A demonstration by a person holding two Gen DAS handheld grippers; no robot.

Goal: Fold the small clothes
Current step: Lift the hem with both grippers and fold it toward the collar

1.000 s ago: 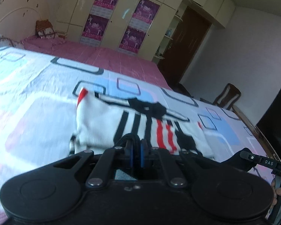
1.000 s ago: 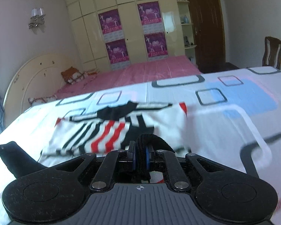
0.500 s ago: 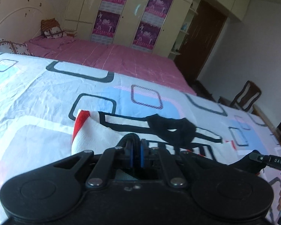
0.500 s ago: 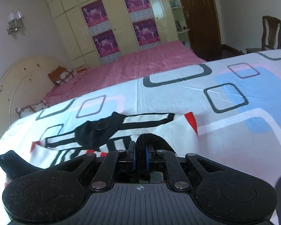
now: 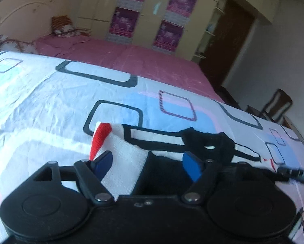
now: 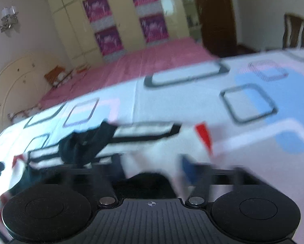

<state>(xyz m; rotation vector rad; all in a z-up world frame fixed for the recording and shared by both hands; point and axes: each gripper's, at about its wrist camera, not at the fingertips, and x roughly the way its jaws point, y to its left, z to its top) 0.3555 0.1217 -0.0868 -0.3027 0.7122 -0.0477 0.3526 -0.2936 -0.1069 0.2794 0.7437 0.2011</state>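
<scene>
The bed [image 5: 40,105], under a white sheet printed with rounded squares, carries the white knit top with black and red stripes [image 5: 127,162], doubled over. Left gripper [image 5: 150,162] and right gripper [image 6: 152,168] have just been opening, released astride its near fold. Best withdraw straight back, without snagging.

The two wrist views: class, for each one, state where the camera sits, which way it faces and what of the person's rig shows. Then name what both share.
Left wrist: sits on the left gripper, facing across the bed to the wardrobe; jaws open over the striped garment.
Right wrist: sits on the right gripper, facing likewise, blurred; jaws open.
Shared: garment, bed, wardrobe, door.
</scene>
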